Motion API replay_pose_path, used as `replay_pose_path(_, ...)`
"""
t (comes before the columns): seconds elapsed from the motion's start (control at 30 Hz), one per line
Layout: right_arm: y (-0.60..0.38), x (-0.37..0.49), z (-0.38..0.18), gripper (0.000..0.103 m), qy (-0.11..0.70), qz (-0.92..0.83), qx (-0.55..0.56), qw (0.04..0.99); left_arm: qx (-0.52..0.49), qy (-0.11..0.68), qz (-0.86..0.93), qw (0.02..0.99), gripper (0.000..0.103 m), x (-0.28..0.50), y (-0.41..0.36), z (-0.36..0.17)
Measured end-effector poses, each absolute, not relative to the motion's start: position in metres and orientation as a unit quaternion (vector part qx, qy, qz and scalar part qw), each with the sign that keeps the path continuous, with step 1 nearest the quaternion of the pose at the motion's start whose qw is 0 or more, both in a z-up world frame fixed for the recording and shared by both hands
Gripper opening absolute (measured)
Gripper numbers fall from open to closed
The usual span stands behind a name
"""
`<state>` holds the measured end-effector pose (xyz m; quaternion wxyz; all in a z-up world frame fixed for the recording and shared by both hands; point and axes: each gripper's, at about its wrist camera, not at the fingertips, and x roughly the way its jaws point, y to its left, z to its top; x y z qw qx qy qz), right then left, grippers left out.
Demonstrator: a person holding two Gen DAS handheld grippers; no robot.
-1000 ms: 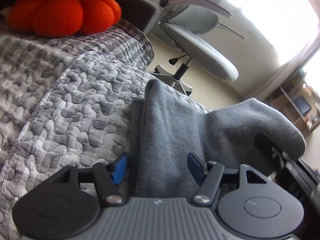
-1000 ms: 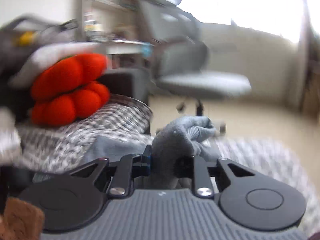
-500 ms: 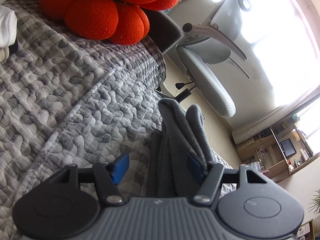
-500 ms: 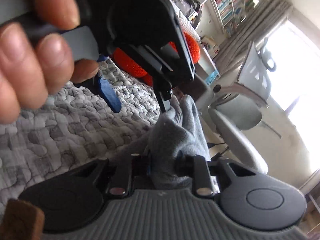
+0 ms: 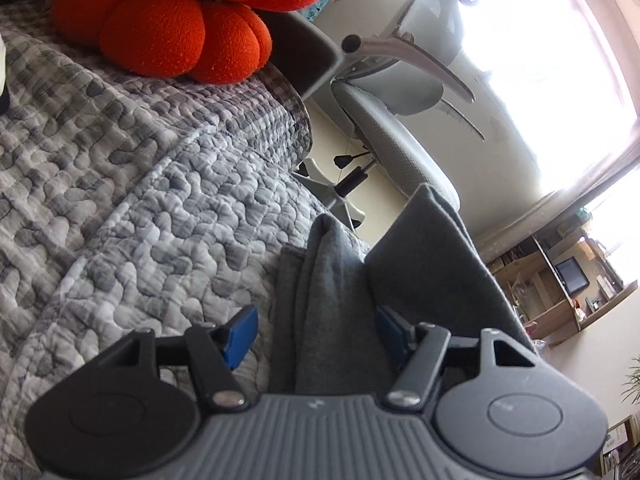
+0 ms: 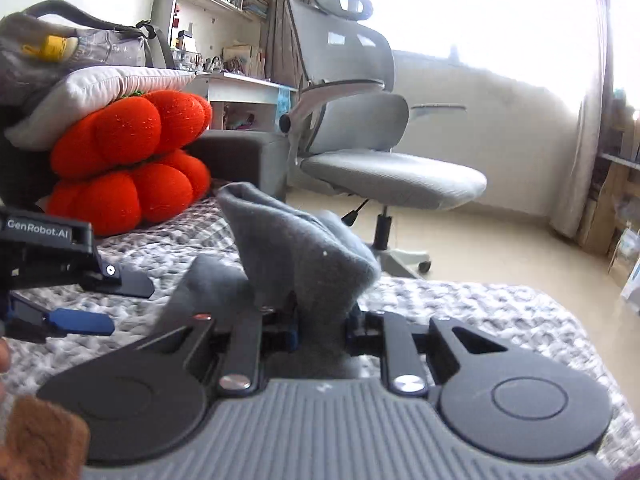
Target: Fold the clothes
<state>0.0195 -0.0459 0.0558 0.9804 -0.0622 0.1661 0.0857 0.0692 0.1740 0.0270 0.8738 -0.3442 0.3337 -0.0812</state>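
Observation:
A grey fleece garment [image 5: 336, 300] lies bunched on the quilted bed cover [image 5: 140, 200]. My left gripper [image 5: 316, 330] is open around a standing fold of it; the left blue pad [image 5: 240, 332] is clear of the cloth. In the right wrist view the garment [image 6: 304, 256] rises in a peak straight ahead. My right gripper [image 6: 322, 332] has its jaws closing, with the pads pressed on a bunch of this cloth. The left gripper [image 6: 104, 304] also shows at the left edge, low over the quilt.
Orange lobed cushions [image 6: 128, 164] sit under a white pillow [image 6: 100, 84] at the far end of the bed. A grey office chair [image 6: 360, 140] stands on the floor past the bed's edge. A white desk [image 6: 244, 88] and bookshelves lie behind.
In the right wrist view the left gripper and the hand on it dropped from the upper left to low at the left edge. The grey fold in the left wrist view now stands taller on the right.

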Motion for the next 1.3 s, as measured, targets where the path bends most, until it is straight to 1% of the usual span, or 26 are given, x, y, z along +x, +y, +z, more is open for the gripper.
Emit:
replay_pose_path(0.3,0.007,0.004,0.033,0.021,0.053,0.114,-0.226,0.966,-0.372,0.309,-0.070,0.873,0.067,0.064,0.195,0.031)
replay_pose_path(0.37,0.021,-0.003,0.023,0.021,0.050,0.147,-0.267,0.951,-0.374,0.309,-0.071,0.871,0.067,0.064,0.197,0.030)
replay_pose_path(0.5,0.044,-0.014,-0.010,0.021,0.037,0.189,-0.394,0.899,-0.380,0.313,-0.073,0.867,0.067,0.065,0.199,0.028)
replay_pose_path(0.63,0.037,-0.010,-0.006,0.022,0.041,0.195,-0.389,0.899,-0.397,0.309,-0.094,0.859,0.068,0.066,0.198,0.027)
replay_pose_path(0.67,0.032,-0.007,0.000,0.021,0.043,0.194,-0.371,0.907,-0.404,0.307,-0.099,0.856,0.068,0.066,0.198,0.026)
replay_pose_path(0.73,0.009,0.009,0.028,0.021,0.076,0.182,-0.259,0.946,-0.408,0.304,-0.096,0.856,0.068,0.065,0.199,0.026)
replay_pose_path(0.83,-0.056,0.041,0.063,0.021,0.150,0.121,-0.014,0.981,-0.401,0.302,-0.089,0.860,0.068,0.064,0.199,0.027)
replay_pose_path(0.9,-0.111,0.061,0.068,0.021,0.211,0.061,0.155,0.963,-0.380,0.305,-0.092,0.869,0.069,0.065,0.191,0.029)
replay_pose_path(0.93,-0.131,0.066,0.064,0.021,0.233,0.032,0.205,0.950,-0.364,0.308,-0.093,0.874,0.069,0.066,0.185,0.031)
replay_pose_path(1.07,-0.181,0.071,0.029,0.021,0.308,-0.041,0.319,0.896,-0.267,0.338,-0.076,0.899,0.069,0.071,0.152,0.033)
replay_pose_path(1.13,-0.191,0.075,0.020,0.022,0.321,-0.039,0.357,0.876,-0.244,0.354,-0.073,0.900,0.069,0.073,0.143,0.029)
replay_pose_path(1.3,-0.184,0.067,0.028,0.023,0.316,-0.033,0.353,0.880,-0.221,0.374,-0.061,0.899,0.069,0.076,0.140,0.021)
